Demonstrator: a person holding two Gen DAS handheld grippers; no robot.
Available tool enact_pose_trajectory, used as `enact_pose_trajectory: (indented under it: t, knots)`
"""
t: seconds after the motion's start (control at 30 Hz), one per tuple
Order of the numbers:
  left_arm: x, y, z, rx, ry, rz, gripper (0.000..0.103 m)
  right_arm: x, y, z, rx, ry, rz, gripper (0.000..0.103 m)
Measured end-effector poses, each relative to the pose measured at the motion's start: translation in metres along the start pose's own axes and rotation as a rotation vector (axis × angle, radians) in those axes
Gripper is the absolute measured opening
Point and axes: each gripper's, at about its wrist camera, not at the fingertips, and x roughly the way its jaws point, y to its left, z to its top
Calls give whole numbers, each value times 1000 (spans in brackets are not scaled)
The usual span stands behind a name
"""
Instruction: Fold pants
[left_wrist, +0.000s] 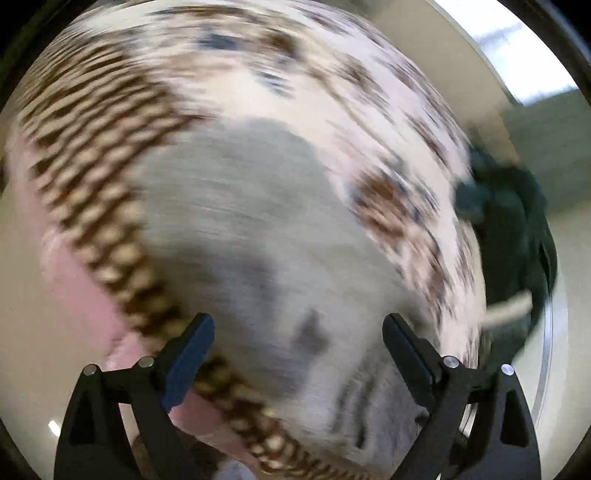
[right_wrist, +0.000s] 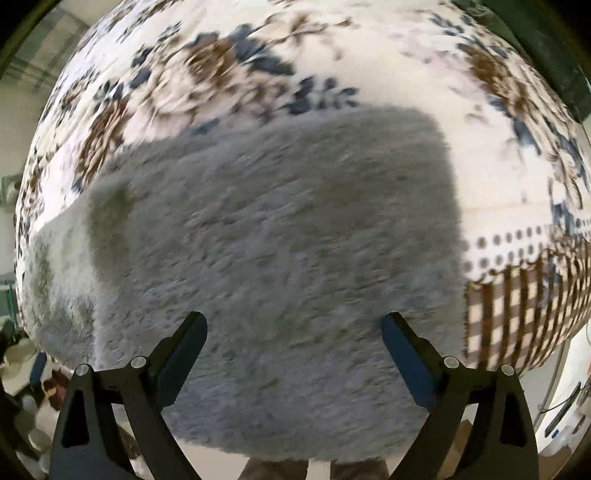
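Grey, fuzzy pants (right_wrist: 273, 258) fill the middle of the right wrist view, folded into a broad block with a squared upper right corner and a paler, lighter strip along the left side. They lie on a white cloth (right_wrist: 388, 74) printed with brown and dark blue flowers, which covers the whole surface; at the right of that frame the print changes to a row of grey dots and then a brown-and-cream check border (right_wrist: 517, 306). The right gripper (right_wrist: 293, 325) points down over the lower part of the pants, its jaws wide apart with nothing pressed between them.

The left wrist view is heavily smeared. Its left gripper (left_wrist: 297, 326) also has its jaws spread wide, empty, above the grey pants (left_wrist: 240, 229), which sit in the centre and lower centre of the frame. The check border (left_wrist: 92, 147) runs down the left side with a pink edge (left_wrist: 85, 288) outside it. At the right edge lies a dark green heap (left_wrist: 509, 221), too blurred to identify. Pale floor (left_wrist: 37, 332) shows at lower left, and a bright window-like patch (left_wrist: 517, 44) sits at upper right. Clutter at the lower corners of the right wrist view is too small to tell.
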Motion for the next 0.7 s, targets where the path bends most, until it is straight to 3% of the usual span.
enact_pose_trajectory:
  t: [0.03,0.07,0.13,0.3,0.43,0.47,0.5,0.57,0.6,0.7]
  knots:
    - [1,17,6,-54,-10,13,93,1,8,0,-15,-2,-10,91]
    - [5,34,13,-109,-10,15,93,2,13,0,-28,-6,-21,80]
    - [16,57,26,-175,-23,17,92,6,29,1,-63,-7,-50,72]
    - [60,90,63,-297,12,-76,91,17,47,6,-49,25,-42,72]
    - [83,99,77,-353,13,-65,91,22,54,9,-40,34,-51,72]
    - [82,95,80,-335,-7,-72,82,22,56,9,-40,33,-52,72]
    - [80,89,80,-298,-32,-74,54,22,58,9,-42,32,-56,72]
    - [76,77,79,-235,-51,-94,29,22,60,9,-46,31,-55,72]
    - [73,73,79,-226,-65,-110,23,23,61,9,-51,32,-53,72]
    - [58,58,78,-165,-107,-142,18,23,69,7,-84,18,-68,72]
